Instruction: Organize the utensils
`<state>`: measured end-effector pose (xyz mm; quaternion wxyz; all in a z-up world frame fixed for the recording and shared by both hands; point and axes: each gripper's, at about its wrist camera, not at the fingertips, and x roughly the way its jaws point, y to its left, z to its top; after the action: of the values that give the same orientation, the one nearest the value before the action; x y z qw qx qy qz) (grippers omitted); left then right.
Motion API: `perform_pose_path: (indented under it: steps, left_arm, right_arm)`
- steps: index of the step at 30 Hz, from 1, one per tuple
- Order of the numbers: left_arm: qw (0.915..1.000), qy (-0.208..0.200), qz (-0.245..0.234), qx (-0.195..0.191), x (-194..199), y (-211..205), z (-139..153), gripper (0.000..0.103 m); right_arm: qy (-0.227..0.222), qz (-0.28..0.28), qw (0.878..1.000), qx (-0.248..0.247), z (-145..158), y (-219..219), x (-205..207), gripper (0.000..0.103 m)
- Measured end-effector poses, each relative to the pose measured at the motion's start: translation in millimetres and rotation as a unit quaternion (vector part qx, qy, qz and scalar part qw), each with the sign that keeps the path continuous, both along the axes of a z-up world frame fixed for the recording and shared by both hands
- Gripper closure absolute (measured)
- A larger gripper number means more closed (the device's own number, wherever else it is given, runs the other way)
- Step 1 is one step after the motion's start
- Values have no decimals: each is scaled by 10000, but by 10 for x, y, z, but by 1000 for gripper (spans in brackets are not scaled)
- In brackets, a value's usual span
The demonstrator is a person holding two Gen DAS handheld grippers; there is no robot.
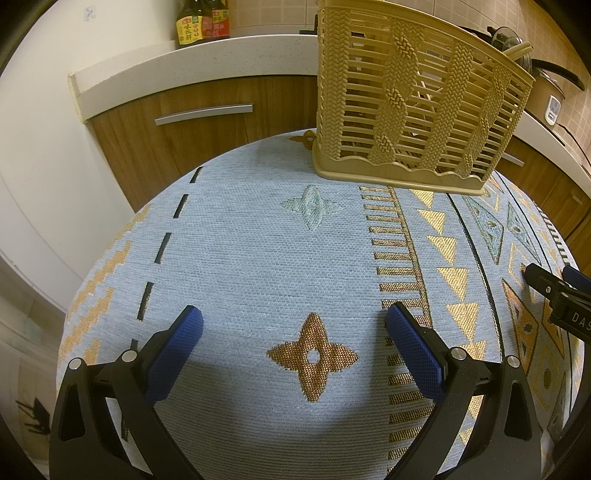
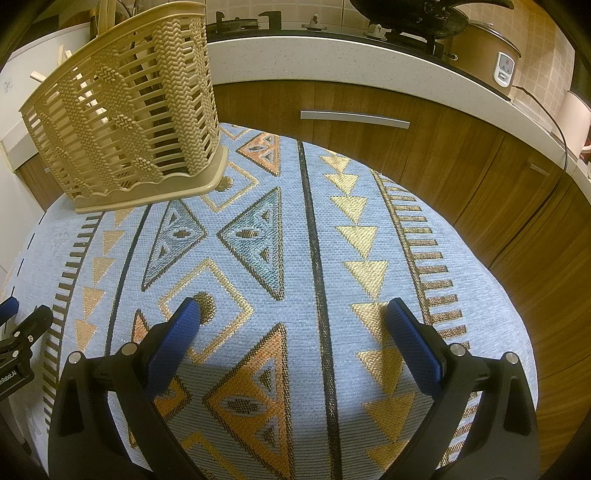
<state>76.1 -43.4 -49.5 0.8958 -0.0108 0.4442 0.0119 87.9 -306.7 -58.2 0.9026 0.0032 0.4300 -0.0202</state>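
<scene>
Nearest to you, well short of the utensil basket (image 1: 417, 107), your left gripper (image 1: 293, 325) hangs over the patterned tablecloth (image 1: 258, 258) with its jaws spread wide and nothing between them. Its blue pads (image 1: 177, 354) frame only bare cloth and a woven orange star motif (image 1: 313, 356). Your right gripper (image 2: 293, 321) is the same in its own view: jaws wide apart, empty, blue pads (image 2: 413, 347) on either side of gold triangles and a dark stripe in the weave. Each gripper's tip shows at the edge of the other's view, so the two sit side by side on the near side of the basket.

Farther on, the tan plastic basket stands upright on the cloth at the table's far edge, well apart from both sets of jaws. From the left view it lies ahead and to the right; from the right view (image 2: 129, 110) it lies ahead and to the left. Through its slatted sides you can make out pale sticks, likely chopsticks (image 1: 519, 50), leaning inside, with their ends poking above the rim.

Behind the basket runs a white countertop (image 2: 369, 62) over wooden cabinets (image 2: 406, 155), carrying sauce bottles (image 1: 203, 22), a stove (image 2: 240, 26) with a dark pan (image 2: 424, 14), and a rice cooker (image 2: 491, 59).
</scene>
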Motion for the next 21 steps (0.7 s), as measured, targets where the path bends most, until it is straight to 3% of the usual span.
perform_pose_path:
  steps: [9,13,18,21]
  left_arm:
    - [10000,0,0,-2,-5,1,-1,7]
    - [10000,-2,0,2,-4,-1,0,7]
    - [10000,0,0,1,-4,-2,-1,7]
    - [10000,-2,0,-5,-6,3,-1,7]
  right_arm:
    - [0,8,10000,-1,1,3,0,7]
    - [95,530,9985,-22,7,-101,-13,7]
    - [56,-10,10000,21,4,-492,107,7]
    - [7,21,10000,-25,-7,-468,169,6]
